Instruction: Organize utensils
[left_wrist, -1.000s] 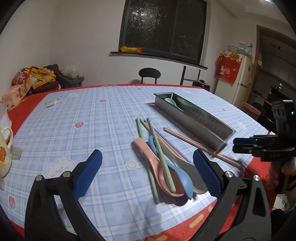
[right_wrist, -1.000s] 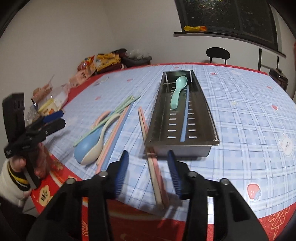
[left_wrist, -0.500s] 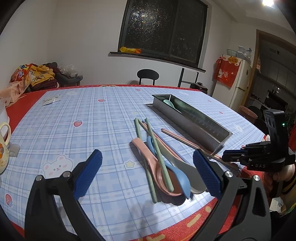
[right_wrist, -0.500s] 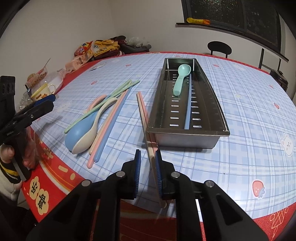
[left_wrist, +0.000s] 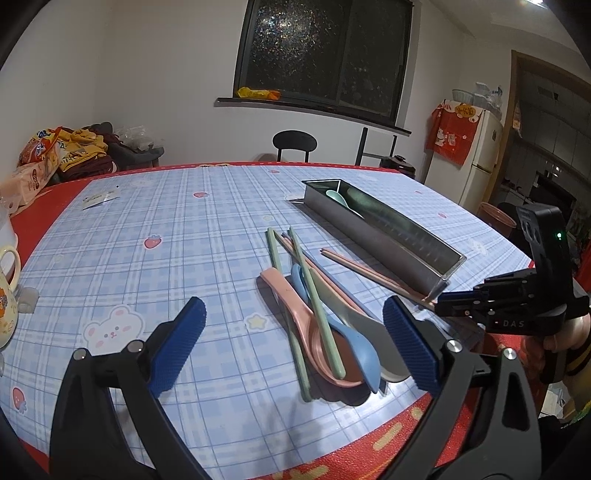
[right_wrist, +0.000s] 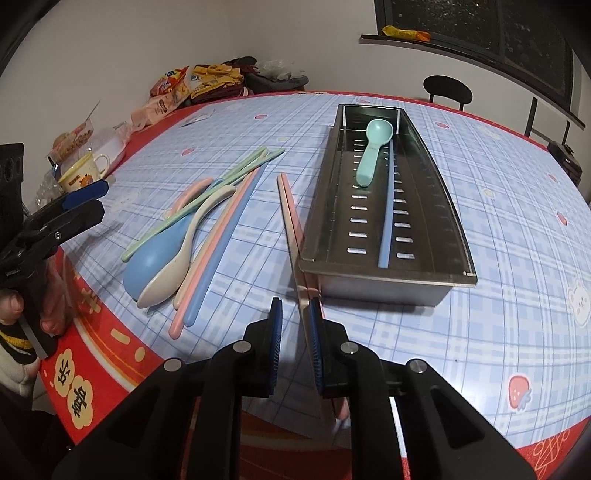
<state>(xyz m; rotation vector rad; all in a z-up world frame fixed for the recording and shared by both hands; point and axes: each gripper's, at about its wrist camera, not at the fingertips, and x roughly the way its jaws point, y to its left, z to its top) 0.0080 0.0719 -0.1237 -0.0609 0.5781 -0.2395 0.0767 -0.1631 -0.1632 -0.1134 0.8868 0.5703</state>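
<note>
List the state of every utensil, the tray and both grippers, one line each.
Right gripper: jaws just closed on pink chopsticks, beside the tray.
Left gripper: open, empty.
Metal tray: holds mint spoon and blue chopstick.
Blue spoon, cream spoon, green chopsticks: piled on table.

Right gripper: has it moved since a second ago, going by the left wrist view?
Yes. The right gripper has dropped and come in toward the metal tray's near corner, and its jaws have just been closing, with the pink chopsticks between them.
</note>
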